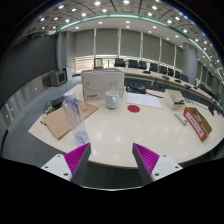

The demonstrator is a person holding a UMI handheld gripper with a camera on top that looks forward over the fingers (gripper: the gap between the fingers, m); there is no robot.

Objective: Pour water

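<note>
The gripper [111, 158] is spread wide, with its two purple-padded fingers [75, 157] well apart. Nothing is held between them and neither pad touches any object. The fingers hang above the near edge of a pale table [115, 130]. Beyond the fingers, on the far half of the table, stands a white cup [112, 99]. To its left is a clear plastic bottle [72, 107], upright beside a brown board [62, 122]. A red book [199, 122] lies at the table's right end.

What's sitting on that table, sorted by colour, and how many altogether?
White: 3, the box, cup, paper
Red: 2, the book, small object
Clear: 1, the bottle
Brown: 1, the board
Total: 7
Claw open, holding nothing.
</note>
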